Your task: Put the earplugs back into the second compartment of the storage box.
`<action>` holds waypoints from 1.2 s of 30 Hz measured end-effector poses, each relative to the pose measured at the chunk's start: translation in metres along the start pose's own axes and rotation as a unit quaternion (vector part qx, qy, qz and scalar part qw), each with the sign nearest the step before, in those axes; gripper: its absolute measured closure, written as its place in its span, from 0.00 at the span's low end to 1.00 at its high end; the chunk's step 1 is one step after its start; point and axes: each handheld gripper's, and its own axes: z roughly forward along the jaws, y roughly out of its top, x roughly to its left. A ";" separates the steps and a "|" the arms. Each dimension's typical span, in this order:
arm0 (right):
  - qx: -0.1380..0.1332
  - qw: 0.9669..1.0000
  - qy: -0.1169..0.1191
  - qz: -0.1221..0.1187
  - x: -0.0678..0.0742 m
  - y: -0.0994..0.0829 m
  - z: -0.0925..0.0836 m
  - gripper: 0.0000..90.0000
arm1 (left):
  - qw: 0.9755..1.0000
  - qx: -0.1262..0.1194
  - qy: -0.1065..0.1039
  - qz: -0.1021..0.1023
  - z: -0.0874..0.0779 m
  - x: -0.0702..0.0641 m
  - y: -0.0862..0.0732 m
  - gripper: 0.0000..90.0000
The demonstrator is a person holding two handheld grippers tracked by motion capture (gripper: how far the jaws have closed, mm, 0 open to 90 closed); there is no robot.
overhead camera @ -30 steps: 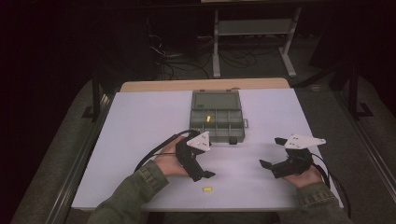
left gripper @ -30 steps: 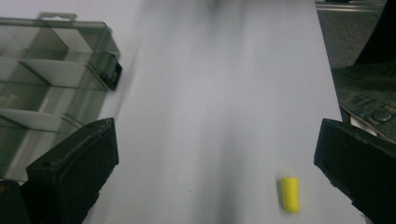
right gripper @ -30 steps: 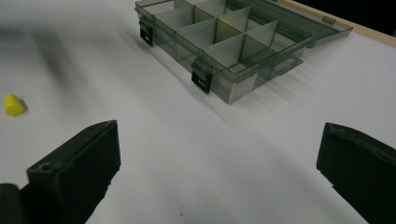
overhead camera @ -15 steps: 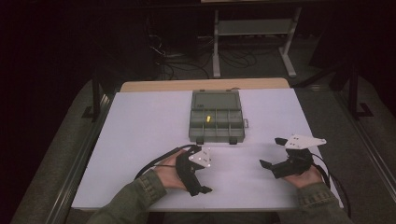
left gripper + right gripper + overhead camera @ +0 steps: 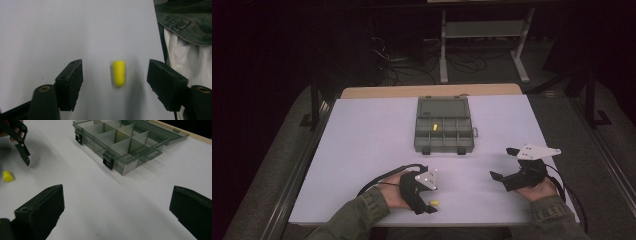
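A small yellow earplug (image 5: 119, 73) lies on the white table near its front edge (image 5: 434, 203). My left gripper (image 5: 424, 200) hovers right over it, open, with the plug between the two jaws and touching neither. The same plug shows at the left of the right gripper view (image 5: 7, 176). A grey compartment box (image 5: 443, 125) sits open mid-table with another yellow plug (image 5: 435, 127) in one cell. My right gripper (image 5: 502, 167) stands open at the right front, nothing between its jaws, pointing towards the box (image 5: 120, 143).
The white table top (image 5: 362, 145) ends just below the left gripper; a person's jacket and shirt (image 5: 187, 32) are past that edge. The box lid (image 5: 443, 107) lies flat behind the compartments. A metal stand (image 5: 484, 30) and cables are on the dark floor beyond.
My left gripper has moved back towards the table's front edge and turned down over the yellow plug. The right gripper has stayed put.
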 end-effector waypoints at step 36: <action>0.004 1.000 0.002 0.000 0.001 0.000 0.001 0.00 | 1.000 -0.013 0.010 0.020 -0.049 0.008 0.027 0.91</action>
